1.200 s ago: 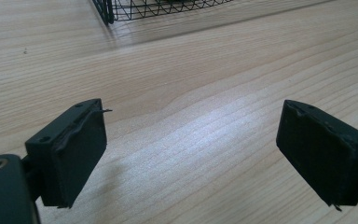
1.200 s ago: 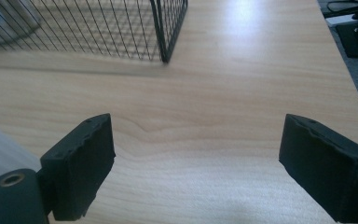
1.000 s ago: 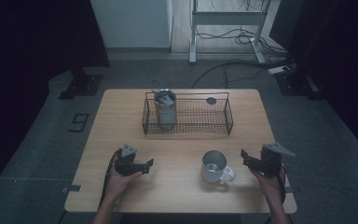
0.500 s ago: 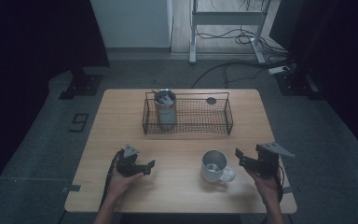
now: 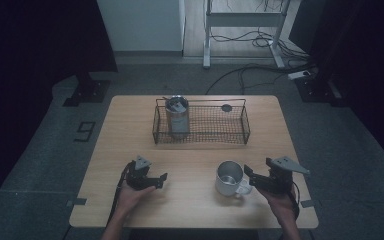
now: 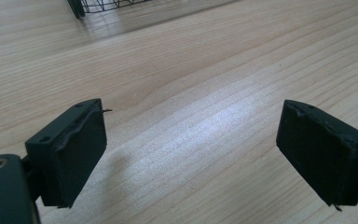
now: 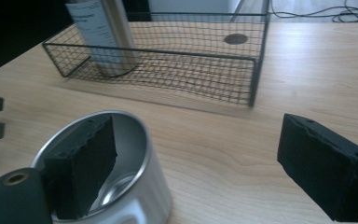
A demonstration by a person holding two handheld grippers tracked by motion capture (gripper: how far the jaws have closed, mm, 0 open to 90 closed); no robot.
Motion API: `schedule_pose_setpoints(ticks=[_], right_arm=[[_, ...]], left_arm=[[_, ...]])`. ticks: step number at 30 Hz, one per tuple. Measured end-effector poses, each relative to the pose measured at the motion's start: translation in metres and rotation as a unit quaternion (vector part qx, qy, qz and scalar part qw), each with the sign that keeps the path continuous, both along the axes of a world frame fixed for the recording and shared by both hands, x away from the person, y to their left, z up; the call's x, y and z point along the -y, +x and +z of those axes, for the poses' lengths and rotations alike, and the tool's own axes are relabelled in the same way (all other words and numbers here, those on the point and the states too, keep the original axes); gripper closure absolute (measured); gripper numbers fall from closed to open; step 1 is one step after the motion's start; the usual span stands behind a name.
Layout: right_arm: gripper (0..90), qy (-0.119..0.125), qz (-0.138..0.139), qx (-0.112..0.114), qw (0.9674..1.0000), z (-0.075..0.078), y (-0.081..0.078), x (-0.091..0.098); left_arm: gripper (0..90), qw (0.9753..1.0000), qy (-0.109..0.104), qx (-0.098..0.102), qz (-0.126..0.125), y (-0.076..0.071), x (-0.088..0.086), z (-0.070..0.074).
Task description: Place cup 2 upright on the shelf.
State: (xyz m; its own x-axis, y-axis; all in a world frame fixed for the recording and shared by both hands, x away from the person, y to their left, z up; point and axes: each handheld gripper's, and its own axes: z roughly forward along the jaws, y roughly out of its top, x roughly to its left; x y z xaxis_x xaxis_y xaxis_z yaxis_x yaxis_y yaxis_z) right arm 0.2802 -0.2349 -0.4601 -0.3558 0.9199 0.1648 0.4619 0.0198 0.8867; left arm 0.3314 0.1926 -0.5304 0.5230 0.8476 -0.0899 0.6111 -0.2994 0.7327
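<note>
right claw (image 5: pixel 248 173) open beside steel mug (image 5: pixel 228 177), bottle label (image 7: pixel 92 32) unreadable

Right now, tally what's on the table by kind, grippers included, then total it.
Metal mug: 1
Steel tumbler: 1
Wire basket: 1
Grippers: 2, left gripper and right gripper
Total: 5

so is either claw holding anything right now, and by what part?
Nothing is held. The left claw is open over bare wood; the right claw is open beside the round silver metal mug, gripping no part.
</note>
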Motion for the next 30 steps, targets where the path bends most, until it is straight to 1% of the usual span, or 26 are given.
schedule_pose_setpoints(ticks=[2,4,12,18,23,30], right_arm=[[11.4,0.002,0.008,0.001,1.0,0.001,-0.002,-0.003],[11.4,0.003,0.014,0.002,0.9999,0.002,-0.003,-0.007],[10.5,0.001,0.045,0.0,0.999,0.003,-0.008,-0.021],[8.3,-0.005,0.066,-0.005,0.9978,0.002,-0.009,-0.032],[6.7,-0.009,0.076,-0.01,0.997,-0.001,-0.009,-0.039],[0.9,-0.024,0.084,-0.022,0.9959,-0.007,-0.007,-0.049]], left_arm=[[8.8,0.9998,-0.016,-0.007,-0.008,0.0,0.0,0.0],[8.8,0.9999,-0.012,-0.005,-0.009,0.0,0.001,0.0],[8.8,0.9999,-0.007,-0.003,-0.007,-0.001,0.002,0.0],[8.8,0.9999,-0.003,-0.006,-0.008,-0.001,0.003,-0.002],[8.8,0.9998,0.002,-0.011,-0.014,-0.001,0.005,-0.004],[8.8,0.9997,0.005,-0.017,-0.017,-0.001,0.007,-0.006]])
